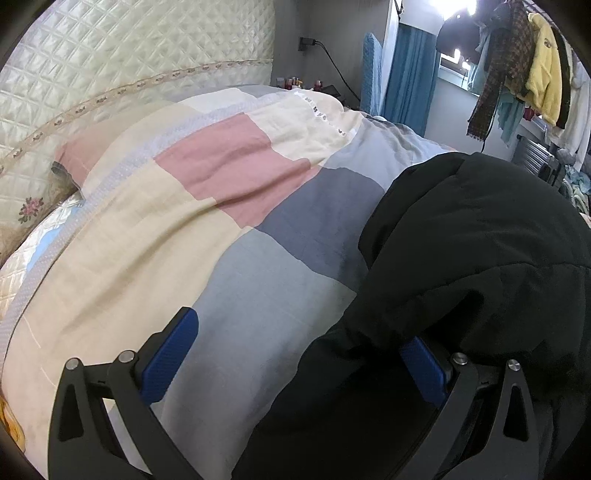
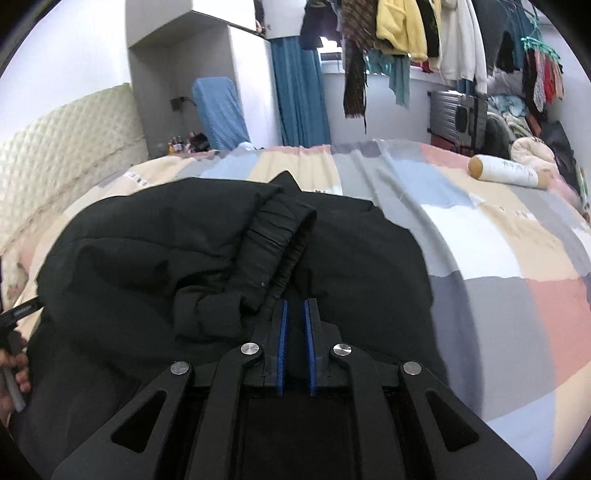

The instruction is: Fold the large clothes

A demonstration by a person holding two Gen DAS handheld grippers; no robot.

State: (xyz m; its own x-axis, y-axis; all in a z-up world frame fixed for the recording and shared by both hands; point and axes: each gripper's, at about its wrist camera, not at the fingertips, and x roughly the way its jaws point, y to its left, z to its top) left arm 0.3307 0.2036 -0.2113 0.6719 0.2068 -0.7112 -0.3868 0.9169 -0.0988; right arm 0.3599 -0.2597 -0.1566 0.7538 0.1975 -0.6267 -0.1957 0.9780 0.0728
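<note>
A black padded jacket point(image 2: 155, 251) lies bunched on the patchwork bedcover point(image 2: 498, 258), one sleeve folded across it with the elastic cuff point(image 2: 284, 236) on top. My right gripper point(image 2: 295, 306) is shut, its blue pads pinching black jacket fabric just below that cuff. In the left wrist view the same jacket point(image 1: 480, 240) fills the right side. My left gripper point(image 1: 299, 328) stands wide open at the jacket's edge. Its left finger point(image 1: 170, 354) is over bare bedcover point(image 1: 207, 221); jacket fabric drapes over the right finger point(image 1: 424, 369). A person's hand point(image 2: 14, 362) shows at the left edge.
A quilted cream headboard point(image 1: 110, 74) backs the bed, with a pink pillow point(image 1: 85, 151) beneath it. A white roll point(image 2: 506, 171) lies on the bedcover at the far right. Clothes point(image 2: 406, 29) hang over a grey suitcase point(image 2: 458, 118) beyond the bed.
</note>
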